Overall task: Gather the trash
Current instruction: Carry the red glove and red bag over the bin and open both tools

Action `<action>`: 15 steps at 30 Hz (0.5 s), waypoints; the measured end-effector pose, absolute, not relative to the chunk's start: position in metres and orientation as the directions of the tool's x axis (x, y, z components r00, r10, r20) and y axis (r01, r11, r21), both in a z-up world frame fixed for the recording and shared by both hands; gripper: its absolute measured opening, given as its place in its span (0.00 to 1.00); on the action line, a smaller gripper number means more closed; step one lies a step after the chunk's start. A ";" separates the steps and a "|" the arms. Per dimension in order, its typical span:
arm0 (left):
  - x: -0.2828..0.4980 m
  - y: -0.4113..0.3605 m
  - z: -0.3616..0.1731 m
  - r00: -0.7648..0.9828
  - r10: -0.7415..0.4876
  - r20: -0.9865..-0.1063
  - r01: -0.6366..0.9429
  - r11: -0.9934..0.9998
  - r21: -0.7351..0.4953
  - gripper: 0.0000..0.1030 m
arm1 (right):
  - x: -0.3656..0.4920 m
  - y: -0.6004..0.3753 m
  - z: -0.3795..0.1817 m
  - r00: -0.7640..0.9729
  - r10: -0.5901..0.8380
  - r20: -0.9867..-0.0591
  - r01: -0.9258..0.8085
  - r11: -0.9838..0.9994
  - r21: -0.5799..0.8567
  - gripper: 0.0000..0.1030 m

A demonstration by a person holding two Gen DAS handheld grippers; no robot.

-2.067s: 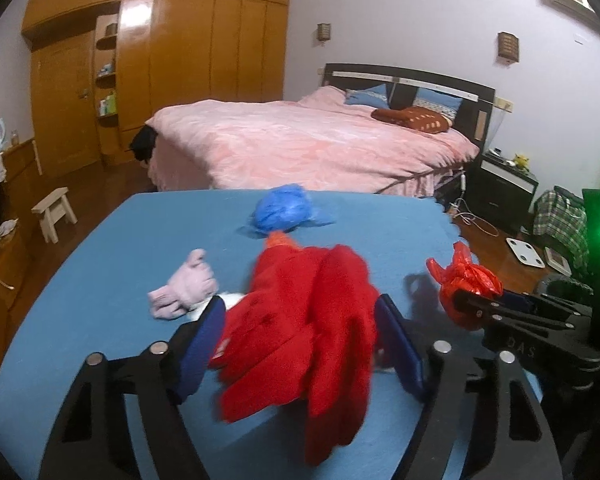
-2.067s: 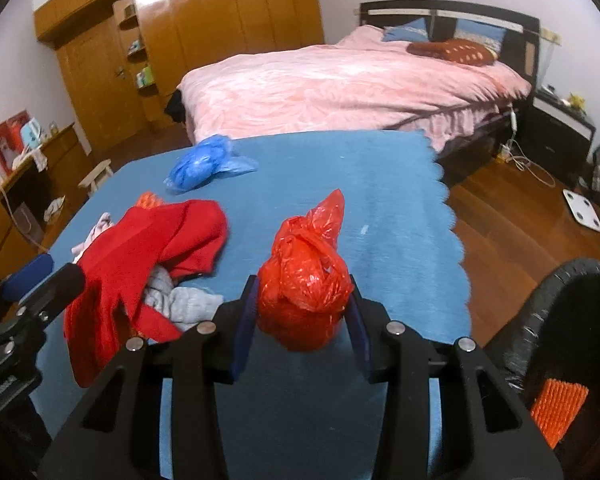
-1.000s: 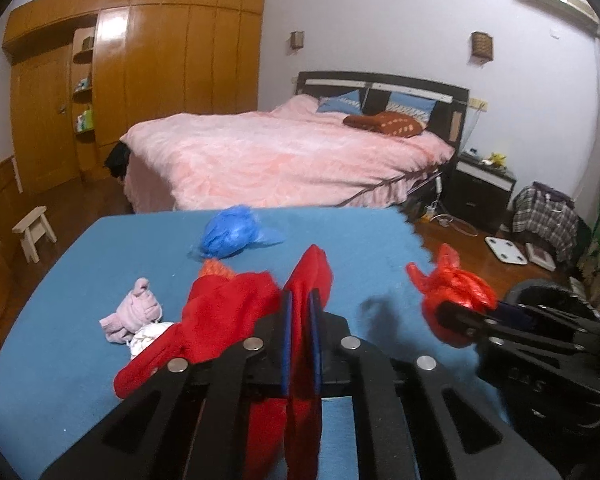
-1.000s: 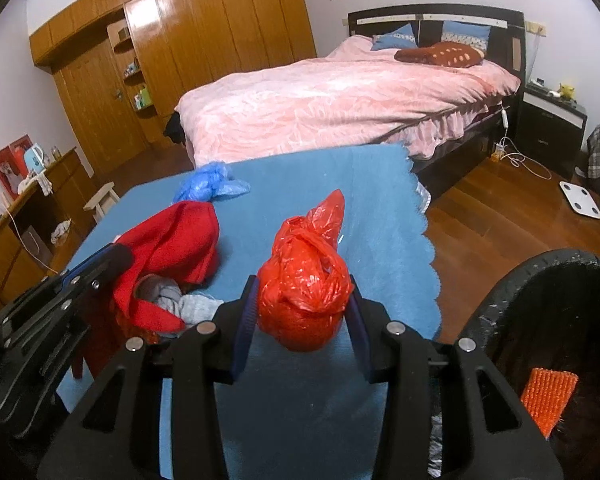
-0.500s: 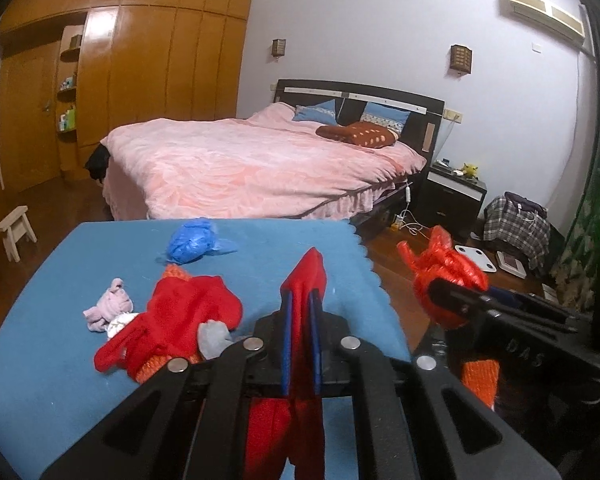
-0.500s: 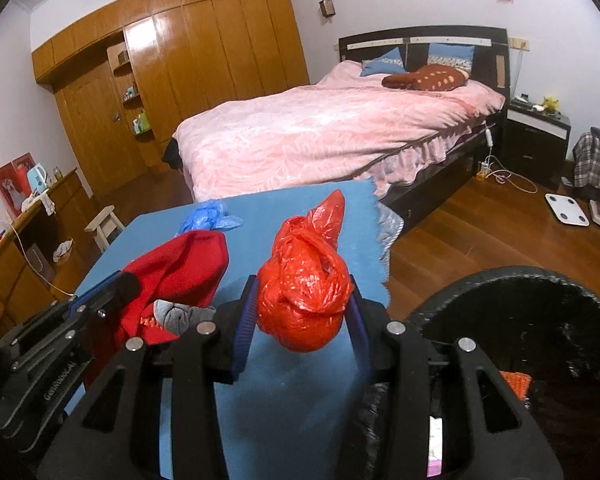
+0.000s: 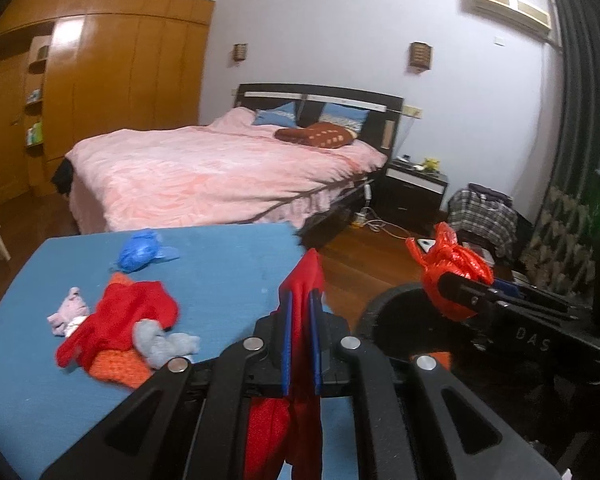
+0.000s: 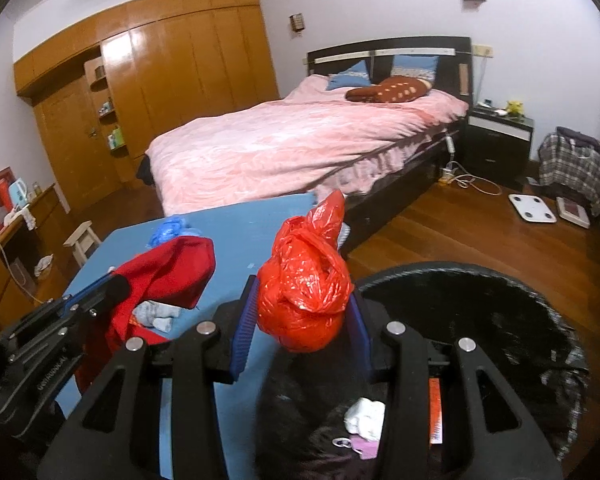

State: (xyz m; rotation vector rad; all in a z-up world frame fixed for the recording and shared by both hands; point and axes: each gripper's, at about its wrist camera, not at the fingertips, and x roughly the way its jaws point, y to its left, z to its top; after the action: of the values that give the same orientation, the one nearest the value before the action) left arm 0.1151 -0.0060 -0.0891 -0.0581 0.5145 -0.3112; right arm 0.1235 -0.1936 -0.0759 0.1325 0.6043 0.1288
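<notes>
Two claws were loaded. Left claw [image 7: 300,336] was clenched on a red cloth [image 7: 305,280], which stuck up between the pads and hung below them, at the table's [image 7: 220,264] right edge. Right claw [image 8: 300,320] gripped a knotted red plastic bag [image 8: 304,292] over the near rim of the black trash bin [image 8: 500,320]. On the table lay a red garment heap [image 7: 120,320], a grey sock [image 7: 160,342], a pink rag [image 7: 70,312] and a blue bag [image 7: 140,254].
</notes>
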 end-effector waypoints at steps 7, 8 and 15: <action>0.107 -0.045 -0.081 0.791 -0.398 -0.465 0.374 0.916 -0.148 0.08 | 0.106 -0.229 -0.075 0.827 0.092 -0.554 -0.010 0.989 0.149 0.39; 0.107 -0.049 -0.080 0.787 -0.408 -0.464 0.385 0.911 -0.148 0.08 | 0.103 -0.234 -0.075 0.829 0.084 -0.553 -0.003 0.989 0.146 0.39; 0.105 -0.085 -0.076 0.753 -0.471 -0.459 0.461 0.876 -0.142 0.08 | 0.084 -0.271 -0.073 0.838 0.017 -0.545 0.068 0.988 0.136 0.39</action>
State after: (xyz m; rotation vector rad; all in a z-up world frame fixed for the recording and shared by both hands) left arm 0.1051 -0.0847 -0.0765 -0.0203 0.5070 -0.5090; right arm 0.0840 -0.2707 -0.0730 0.1525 0.5763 -0.0274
